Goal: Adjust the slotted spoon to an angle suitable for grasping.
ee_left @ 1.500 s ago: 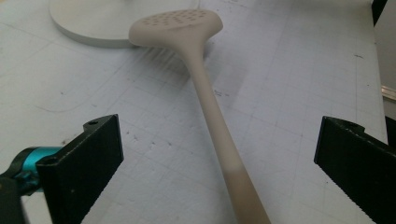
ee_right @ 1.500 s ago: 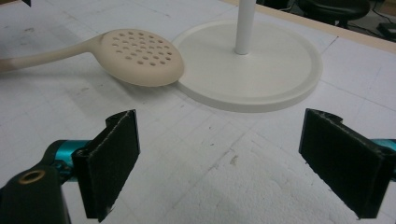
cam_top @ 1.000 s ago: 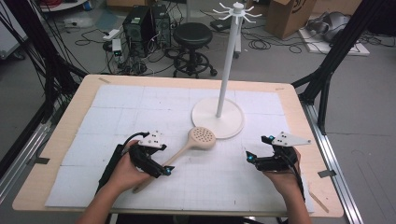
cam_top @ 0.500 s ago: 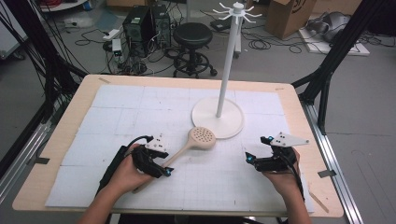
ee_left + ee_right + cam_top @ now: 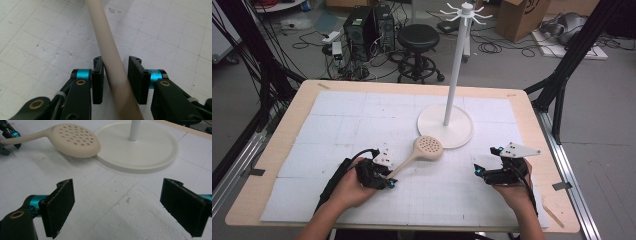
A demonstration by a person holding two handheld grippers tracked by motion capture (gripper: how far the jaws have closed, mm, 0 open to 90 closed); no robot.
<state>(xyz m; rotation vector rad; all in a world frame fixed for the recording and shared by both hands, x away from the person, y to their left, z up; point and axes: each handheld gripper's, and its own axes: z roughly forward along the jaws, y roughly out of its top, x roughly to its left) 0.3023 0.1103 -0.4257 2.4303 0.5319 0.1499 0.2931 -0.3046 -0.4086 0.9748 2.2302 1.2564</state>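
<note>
The left gripper [image 5: 384, 181] has just been closing its jaws, and the left gripper view catches the beige handle [image 5: 111, 62] of the slotted spoon [image 5: 424, 148] running up between the two pads, pinched or all but pinched. From above, the spoon lies flat on the white foam mat [image 5: 362, 125] with its perforated bowl just beside, perhaps touching, the round base of the white hook stand [image 5: 446, 125]. The right gripper [image 5: 481, 172] rests on the mat well apart from the spoon, and its own view shows both jaws spread wide on bare foam with the bowl [image 5: 75, 140] against the base rim [image 5: 140, 157].
</note>
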